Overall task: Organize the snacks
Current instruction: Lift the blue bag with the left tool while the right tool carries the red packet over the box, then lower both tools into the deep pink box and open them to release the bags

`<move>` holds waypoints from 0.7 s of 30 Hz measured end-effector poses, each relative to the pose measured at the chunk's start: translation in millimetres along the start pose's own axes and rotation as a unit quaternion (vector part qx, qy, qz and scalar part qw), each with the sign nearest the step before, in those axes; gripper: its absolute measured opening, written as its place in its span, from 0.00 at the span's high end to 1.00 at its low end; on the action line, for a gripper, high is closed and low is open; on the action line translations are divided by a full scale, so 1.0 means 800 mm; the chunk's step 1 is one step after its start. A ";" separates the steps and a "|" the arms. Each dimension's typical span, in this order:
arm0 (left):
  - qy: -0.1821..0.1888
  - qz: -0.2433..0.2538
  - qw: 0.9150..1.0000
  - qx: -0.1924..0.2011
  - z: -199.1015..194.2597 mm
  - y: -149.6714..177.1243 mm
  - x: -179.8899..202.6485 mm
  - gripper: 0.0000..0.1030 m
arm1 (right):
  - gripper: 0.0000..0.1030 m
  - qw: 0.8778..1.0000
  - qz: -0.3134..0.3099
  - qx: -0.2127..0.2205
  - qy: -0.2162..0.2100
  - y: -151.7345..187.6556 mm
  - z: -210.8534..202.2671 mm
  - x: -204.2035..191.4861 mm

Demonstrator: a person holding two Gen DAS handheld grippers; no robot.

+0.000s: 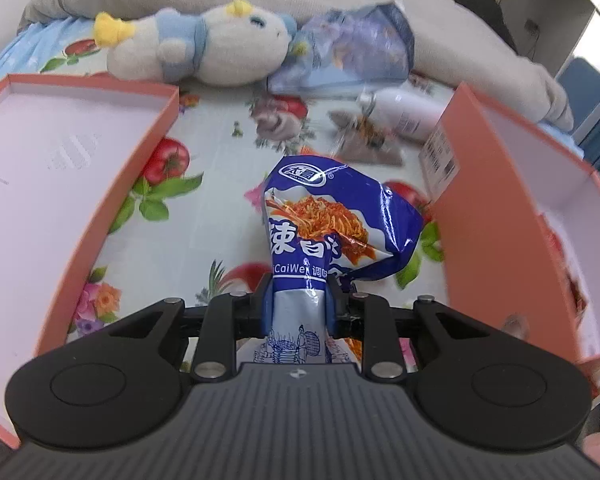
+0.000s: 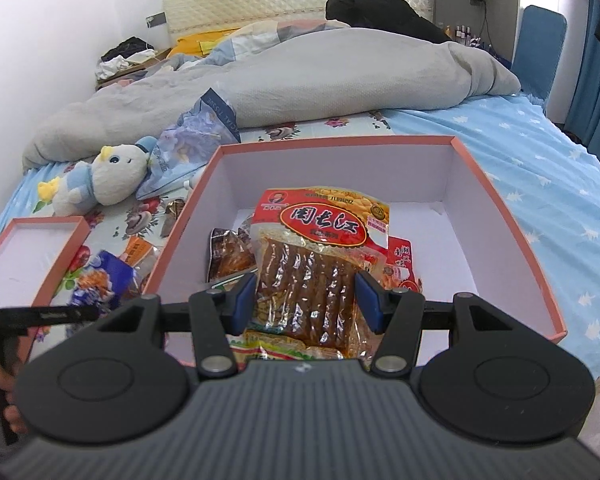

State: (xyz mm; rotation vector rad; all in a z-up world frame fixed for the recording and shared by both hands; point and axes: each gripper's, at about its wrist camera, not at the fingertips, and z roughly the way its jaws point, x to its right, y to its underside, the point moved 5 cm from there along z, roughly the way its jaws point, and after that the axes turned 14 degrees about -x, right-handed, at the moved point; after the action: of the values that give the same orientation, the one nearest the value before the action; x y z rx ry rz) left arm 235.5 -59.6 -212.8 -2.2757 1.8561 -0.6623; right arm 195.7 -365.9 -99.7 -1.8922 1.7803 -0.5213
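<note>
Left wrist view: the left gripper (image 1: 299, 304) is clamped on the blue packet (image 1: 332, 224) at its crimped lower end, the bulk projecting toward 12 o'clock above the bedsheet (image 1: 204, 216). The packet is judged light, soft and crinkly, with slippery film — the flat sealed edge is the preferred hold. The box (image 1: 496, 216) stands at 3 o'clock, the lid (image 1: 100, 184) at 9 o'clock.

Right wrist view: the right gripper (image 2: 306, 300) is held over the box (image 2: 512, 216). The red packet (image 2: 320, 264) lies between the fingers (image 2: 367, 300), which are set apart — contact cannot be confirmed. The packet is judged flat, pliable and light.
</note>
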 end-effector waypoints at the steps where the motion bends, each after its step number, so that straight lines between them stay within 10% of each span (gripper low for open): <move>1: 0.002 -0.001 1.000 0.005 -0.009 -0.003 0.003 0.72 | 0.46 1.000 -0.001 0.001 0.000 -0.001 0.000 0.000; 21: 0.129 0.087 0.985 0.075 -0.113 -0.083 0.206 0.72 | 0.45 0.999 0.003 0.040 0.026 -0.050 -0.002 0.034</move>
State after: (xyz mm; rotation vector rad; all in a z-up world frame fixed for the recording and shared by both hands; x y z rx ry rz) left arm 281.8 -186.2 -66.0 -1.9851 2.0071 -1.0723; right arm 229.1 -392.2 -76.2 -1.8334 1.7711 -0.6344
